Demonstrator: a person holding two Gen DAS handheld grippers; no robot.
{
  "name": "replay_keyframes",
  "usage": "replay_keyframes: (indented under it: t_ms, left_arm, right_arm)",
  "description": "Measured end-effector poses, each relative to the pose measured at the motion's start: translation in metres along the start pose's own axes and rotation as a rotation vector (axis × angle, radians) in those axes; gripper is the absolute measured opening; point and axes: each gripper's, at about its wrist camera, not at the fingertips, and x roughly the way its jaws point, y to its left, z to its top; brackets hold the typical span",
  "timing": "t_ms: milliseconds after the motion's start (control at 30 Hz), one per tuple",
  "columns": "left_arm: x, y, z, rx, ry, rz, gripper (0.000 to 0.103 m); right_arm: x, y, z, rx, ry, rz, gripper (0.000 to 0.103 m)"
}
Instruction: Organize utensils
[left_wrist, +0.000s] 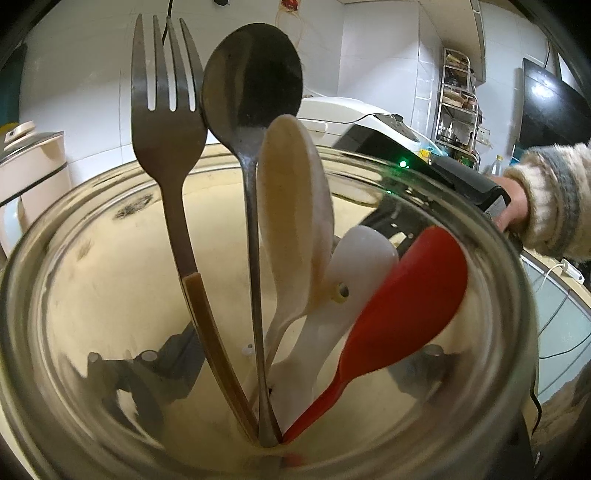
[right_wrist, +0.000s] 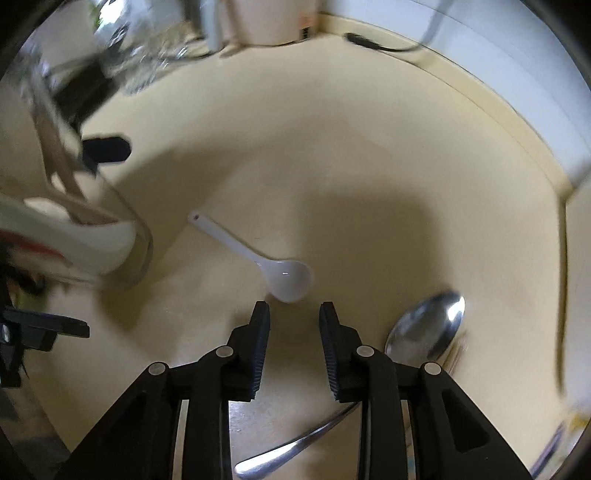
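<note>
Pick-up step: right gripper (right_wrist: 294, 317), jaws narrow and empty, white spoon (right_wrist: 284, 278) just ahead; next, straddle the bowl. Left gripper (left_wrist: 295, 369) jaws wide round jar (left_wrist: 491, 236).

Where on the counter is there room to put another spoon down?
Bare cream counter lies beyond the white plastic spoon, up to the back wall. It's crowded near the right gripper: the shiny metal spoon beside it, the clear glass jar to the left.
</note>
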Motion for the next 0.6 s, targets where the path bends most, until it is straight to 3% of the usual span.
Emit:
replay_keyframes:
  t_ms: [167,333,467,500,600]
  left_arm:
    - [0.0,0.0,0.0,0.0,-0.001,0.0,0.092]
    - [0.0,0.0,0.0,-0.001,-0.001,0.0,0.092]
    - [-0.001,0.001,-0.001,-0.001,-0.001,0.0,0.092]
    - [-0.001,0.001,-0.001,-0.001,-0.001,-0.001,0.092]
    - [-0.001,0.001,-0.001,-0.001,-0.001,-0.001,0.092]
  right_arm:
    - [0.005,0.005,0.02,-0.112,0.047,-0.006,0.033]
    - [0.008,0.005,0.031,-0.161,0.072,0.061,0.033]
    - [0.011,0.003,0.034,-0.158,0.087,0.087,0.032]
    - [0.01,0.002,0.033,-0.157,0.088,0.086,0.024]
    - [0.01,-0.002,0.034,-0.121,0.095,0.073,0.024]
